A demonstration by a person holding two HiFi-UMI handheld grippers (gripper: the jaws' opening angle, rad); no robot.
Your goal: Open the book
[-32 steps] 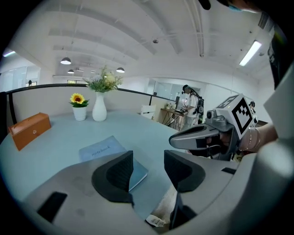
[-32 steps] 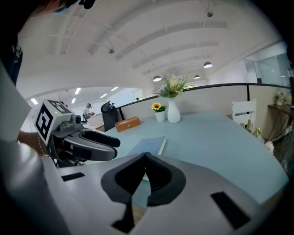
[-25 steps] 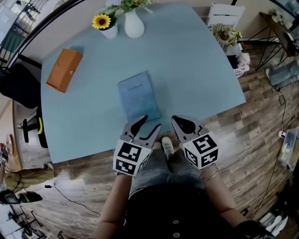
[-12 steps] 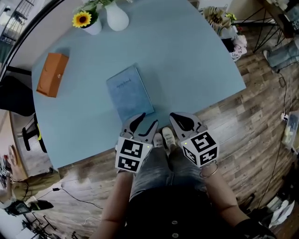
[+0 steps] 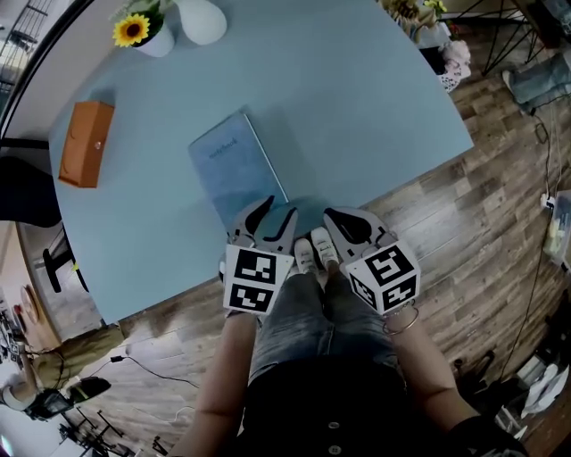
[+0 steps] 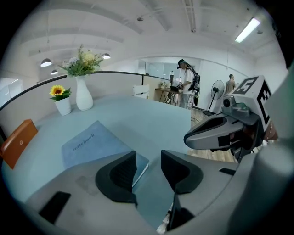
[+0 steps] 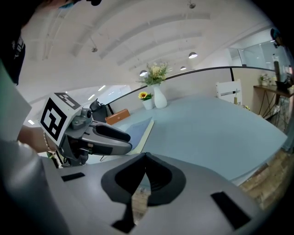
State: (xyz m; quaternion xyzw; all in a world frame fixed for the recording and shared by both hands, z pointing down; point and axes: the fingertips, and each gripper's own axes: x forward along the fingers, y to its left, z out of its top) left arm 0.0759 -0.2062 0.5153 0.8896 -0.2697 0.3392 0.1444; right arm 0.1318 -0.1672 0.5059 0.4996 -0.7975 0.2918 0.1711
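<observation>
Left gripper (image 5: 279, 211) (image 6: 148, 166): jaws apart and just been closing, nothing pinched. The near corner of the notebook (image 5: 230, 168) (image 6: 89, 144) shows beyond the gap, pads not on it. Right gripper (image 5: 333, 218) (image 7: 145, 156): jaw tips together, empty, hanging over the near table edge just right of the left one. The notebook lies closed and flat on the light blue table (image 5: 366, 107), near edge just ahead of the left jaws. Its cream page edge faces the right gripper side in the right gripper view (image 7: 148, 129), so the spine is probably on the far-left side. Further out are the orange case (image 5: 86, 143), the sunflower pot (image 5: 136, 30) and the white vase (image 5: 202, 14), all well apart from the notebook. The step in hand looks like the approach. To do it well, one gripper should likely pin the notebook near the spine while the other slips a thin tip under the cover alone at the page edge, then swings it over without dragging the notebook. Versus the earlier head view frames, both grippers sit lower and nearer the notebook's near edge, the left jaws are narrower, and the notebook sits further up-left in frame, still closed.
</observation>
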